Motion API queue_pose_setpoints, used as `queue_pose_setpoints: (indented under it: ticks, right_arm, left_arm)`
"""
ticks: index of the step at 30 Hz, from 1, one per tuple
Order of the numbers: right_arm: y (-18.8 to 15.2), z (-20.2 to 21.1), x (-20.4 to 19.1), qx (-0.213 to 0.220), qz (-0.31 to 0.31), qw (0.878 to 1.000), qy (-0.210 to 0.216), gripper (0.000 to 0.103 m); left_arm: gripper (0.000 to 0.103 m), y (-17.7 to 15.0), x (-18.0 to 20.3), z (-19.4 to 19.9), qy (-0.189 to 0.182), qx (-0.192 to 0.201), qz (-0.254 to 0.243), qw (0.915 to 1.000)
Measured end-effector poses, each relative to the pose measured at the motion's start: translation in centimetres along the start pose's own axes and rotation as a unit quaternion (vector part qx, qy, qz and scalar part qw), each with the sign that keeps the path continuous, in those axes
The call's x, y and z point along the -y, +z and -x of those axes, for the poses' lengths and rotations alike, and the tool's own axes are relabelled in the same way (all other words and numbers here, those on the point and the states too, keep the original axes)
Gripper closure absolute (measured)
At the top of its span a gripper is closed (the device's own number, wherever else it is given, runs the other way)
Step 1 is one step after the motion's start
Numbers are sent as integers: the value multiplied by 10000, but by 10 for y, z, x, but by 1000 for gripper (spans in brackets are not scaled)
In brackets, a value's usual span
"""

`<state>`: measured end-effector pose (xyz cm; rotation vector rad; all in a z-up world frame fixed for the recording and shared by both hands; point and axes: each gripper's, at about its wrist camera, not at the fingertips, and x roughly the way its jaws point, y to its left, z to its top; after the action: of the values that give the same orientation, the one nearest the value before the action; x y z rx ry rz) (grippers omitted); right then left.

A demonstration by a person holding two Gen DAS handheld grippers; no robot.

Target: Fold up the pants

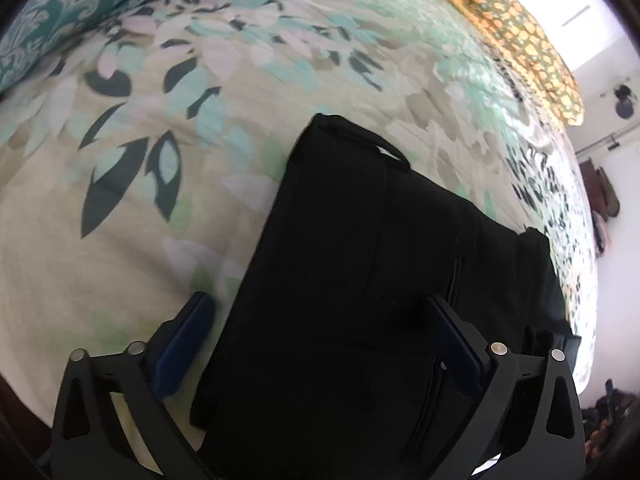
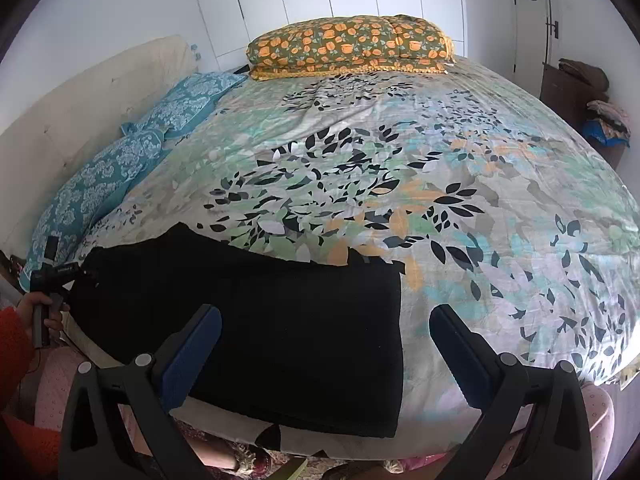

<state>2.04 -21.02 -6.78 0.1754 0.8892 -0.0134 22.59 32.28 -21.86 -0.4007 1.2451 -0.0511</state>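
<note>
The black pants (image 1: pixel 340 220) lie folded into a long flat strip on the floral bedspread (image 1: pixel 140 200). My left gripper (image 1: pixel 320 304) hangs over them, open wide. Its left pad (image 1: pixel 188 336) is over bare bedspread and its right pad is over the cloth, with nothing pinched. In the right wrist view the pants (image 2: pixel 280 300) form a dark rectangle near the bed's front edge. My right gripper (image 2: pixel 326 312) is open above their right end, straddling the right edge. A hand in a red sleeve (image 2: pixel 36 312) holds the other tool's handle at the pants' left end.
An orange-flowered pillow (image 2: pixel 348 46) lies at the far end of the bed and teal patterned pillows (image 2: pixel 120 160) line the cream headboard (image 2: pixel 80 92) on the left. Piled clothes (image 2: pixel 604 116) sit on dark furniture at the right. The bed's front edge runs just under the pants.
</note>
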Motion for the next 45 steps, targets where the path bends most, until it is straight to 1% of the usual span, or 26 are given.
queue_pose_setpoints:
  ticks: [3,4,5,7,9,10,12,15,16,18,21,23,25,27,28,30,31,32,33,34,35,36,39,41,43,45]
  right_arm:
    - [-2,-5,1,-105,-13,9999,-16,0]
    - [-3,-8,2,-151,-33,9999,-18,0]
    - [-4,-9,3,-180,-54,9998,-17,0]
    - [-5,-11,6,-183,-86,9998,-1,0]
    - [-6,-14,8,-214,-123,9997,36,0]
    - [-7,-16,10,-236,-154,9996,62,0]
    - [-10,-19,14,-253,-224,9994,104,0]
    - [-13,-26,22,-321,-395,9986,161,0]
    - [-14,-28,25,-360,-472,9981,186,0]
    - [-15,-30,33,-388,-645,9969,238,0]
    - [-16,-28,45,-340,-848,9954,286,0]
    - [-17,-25,54,-273,-1011,9939,336,0]
    - [-19,-20,62,-200,-1160,9922,410,0]
    - [-20,-12,70,-39,-1309,9887,732,0]
    - [-21,-7,73,69,-1357,9867,896,0]
    - [-21,2,81,313,-1496,9783,1402,0]
    - [-21,4,83,388,-1583,9698,1815,0]
    - [-21,1,84,391,-1662,9578,2313,0]
    - [-21,-5,80,335,-1701,9453,2764,0]
    - [-20,-15,72,184,-1693,9286,3298,0]
    - [-21,-26,62,18,-1625,9187,3600,0]
    - [-22,-38,49,-262,-1512,9144,3745,0]
    - [-20,-74,11,-1172,-1147,8953,4141,0]
    - [-16,-79,-15,-1349,-600,8881,4352,0]
    - [-13,-75,-43,-1392,234,8916,4302,0]
    - [-15,-78,-65,-1487,790,8988,4047,0]
  left_arm:
    - [2,-1,8,-3,172,-115,-88,9997]
    - [27,0,8,-1,126,-128,-64,9998]
    - [46,1,10,4,-47,-104,-50,9999]
    - [80,-1,20,20,28,12,-83,10000]
    - [85,-6,29,38,-44,179,-95,9998]
    - [87,-7,34,50,-193,310,-9,9993]
    - [87,-16,51,80,-693,589,115,9958]
    - [88,-38,100,117,-1589,701,44,9848]
    - [88,-47,126,123,-1800,701,-107,9811]
    - [88,-64,171,122,-1982,662,-394,9771]
    - [88,-90,234,89,-2040,450,-718,9753]
    - [87,-106,269,50,-1877,198,-844,9784]
    - [81,-118,297,10,-1557,-21,-1089,9818]
    - [79,-127,319,-18,-1381,-359,-1341,9806]
    - [78,-129,324,-19,-1453,-442,-1360,9790]
    - [74,-128,329,-4,-2038,-442,-1364,9685]
    - [71,-124,327,12,-2424,-381,-1324,9603]
    - [69,-121,323,24,-2598,-285,-1275,9568]
    - [63,-116,318,38,-2695,-126,-1223,9551]
    - [56,-111,309,56,-2703,137,-1165,9556]
    - [53,-105,299,72,-2641,411,-1116,9571]
    - [47,-101,290,84,-2525,665,-1074,9593]
    - [46,-96,261,107,-2112,1218,-869,9659]
    - [46,-100,241,113,-1876,1447,-691,9691]
    - [46,-109,224,113,-1682,1567,-547,9717]
    - [46,-126,206,107,-1513,1589,-381,9749]
